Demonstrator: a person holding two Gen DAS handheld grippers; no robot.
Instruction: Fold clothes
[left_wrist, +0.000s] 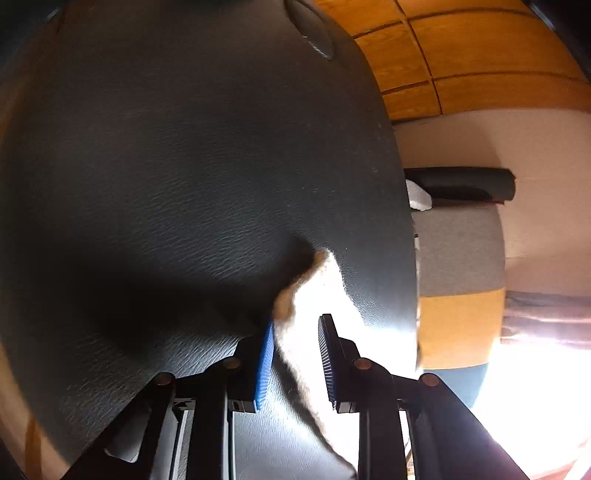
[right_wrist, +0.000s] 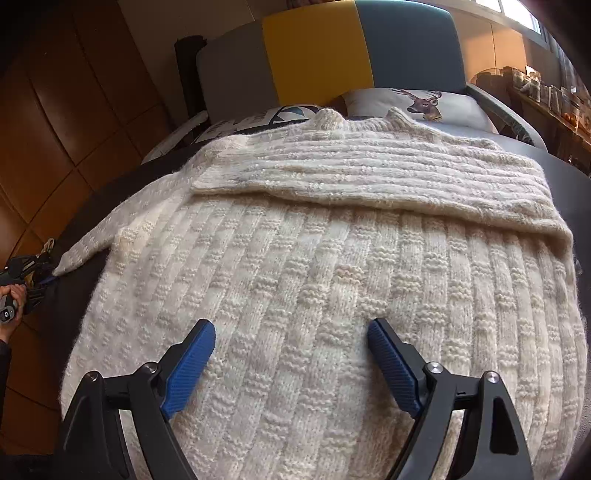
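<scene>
A dark textured worktop (left_wrist: 192, 177) filled the foreground, with warm wooden wall panels (right_wrist: 66, 110) to one side. Behind it stood a sofa with a backrest (right_wrist: 314, 51) in grey, yellow and blue blocks, carrying a deer-print cushion (right_wrist: 417, 105) and a patterned cushion (right_wrist: 255, 120). Strong daylight came from a window (right_wrist: 524, 14) above a cluttered shelf (right_wrist: 546, 96).

1. The sweater (right_wrist: 325, 280) is seen as chunky cream knit, ribbed and fuzzy.
2. The counter (left_wrist: 192, 177) is shown dark, matt, leather-grained.
3. Ribbed blue pads (right_wrist: 188, 365) are fitted to matt black plastic tongs.
4. Glossy wood panels (left_wrist: 480, 48) are seen at upper right.
</scene>
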